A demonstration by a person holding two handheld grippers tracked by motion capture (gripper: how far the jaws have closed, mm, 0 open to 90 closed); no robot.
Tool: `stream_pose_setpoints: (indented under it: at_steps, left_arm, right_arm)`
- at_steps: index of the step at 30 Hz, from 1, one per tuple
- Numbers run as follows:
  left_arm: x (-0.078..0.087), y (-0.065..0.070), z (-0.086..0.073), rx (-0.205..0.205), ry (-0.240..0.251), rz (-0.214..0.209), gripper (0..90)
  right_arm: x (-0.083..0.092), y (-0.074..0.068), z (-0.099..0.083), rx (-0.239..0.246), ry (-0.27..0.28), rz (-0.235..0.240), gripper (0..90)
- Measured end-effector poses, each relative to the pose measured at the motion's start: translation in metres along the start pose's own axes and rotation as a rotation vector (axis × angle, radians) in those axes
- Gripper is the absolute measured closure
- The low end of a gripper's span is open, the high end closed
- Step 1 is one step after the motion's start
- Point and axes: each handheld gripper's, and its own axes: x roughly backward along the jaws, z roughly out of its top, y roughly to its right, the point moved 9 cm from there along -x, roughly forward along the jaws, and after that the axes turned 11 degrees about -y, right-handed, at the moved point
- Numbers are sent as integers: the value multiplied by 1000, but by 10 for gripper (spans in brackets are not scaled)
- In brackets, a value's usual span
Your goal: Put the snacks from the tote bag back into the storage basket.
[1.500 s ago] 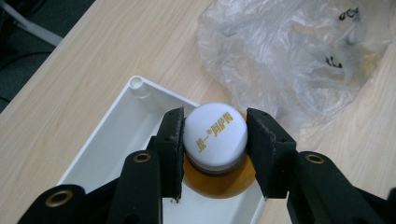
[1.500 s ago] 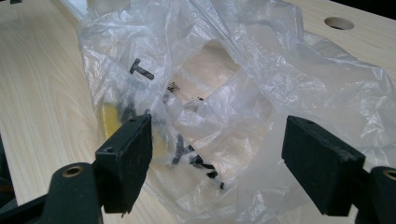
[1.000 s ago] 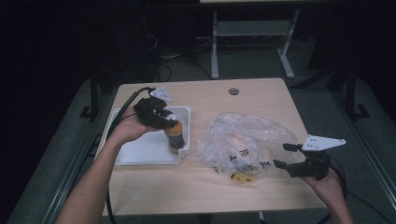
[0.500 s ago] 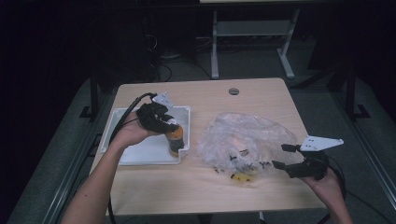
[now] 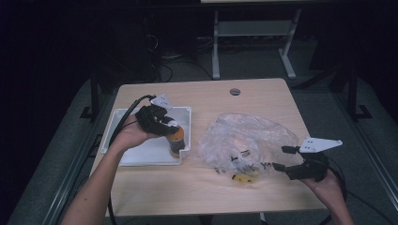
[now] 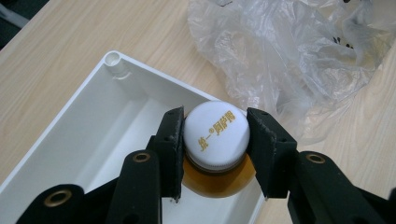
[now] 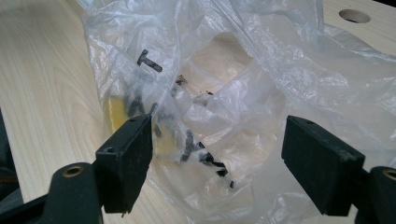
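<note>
On the table (image 5: 206, 192) a tray (image 5: 141, 157) lies at the left and a plastic bag (image 5: 248, 140) at the right, near each other. A bottle (image 5: 176, 140) stands upright in the tray's near right corner, between the jaws of the left gripper (image 6: 215, 140). The right gripper (image 5: 280, 158) is just beside the bag's right edge, above the table.

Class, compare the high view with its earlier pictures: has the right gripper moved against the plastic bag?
No. The right gripper sits at the same spot by the near right edge of the plastic bag, jaws open, pointing at it as before.
</note>
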Motion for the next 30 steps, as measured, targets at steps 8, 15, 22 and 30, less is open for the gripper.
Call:
stream_pose_setpoints:
  at_steps: [8, 15, 22, 30]
  left_arm:
    - [1, -1, -1, -2, -8, 3, 584]
    - [0, 0, -1, 2, -6, 3, 578]
    - [3, -2, -2, 14, 3, 5, 543]
    - [4, 0, -4, 19, -7, -19, 437]
  right_arm:
    - [0, 1, 0, -2, 2, -6, 238]
    - [1, 2, -1, -3, 1, -7, 237]
    - [1, 2, -1, -3, 0, -7, 236]
    - [0, 0, 1, -1, 1, -3, 237]
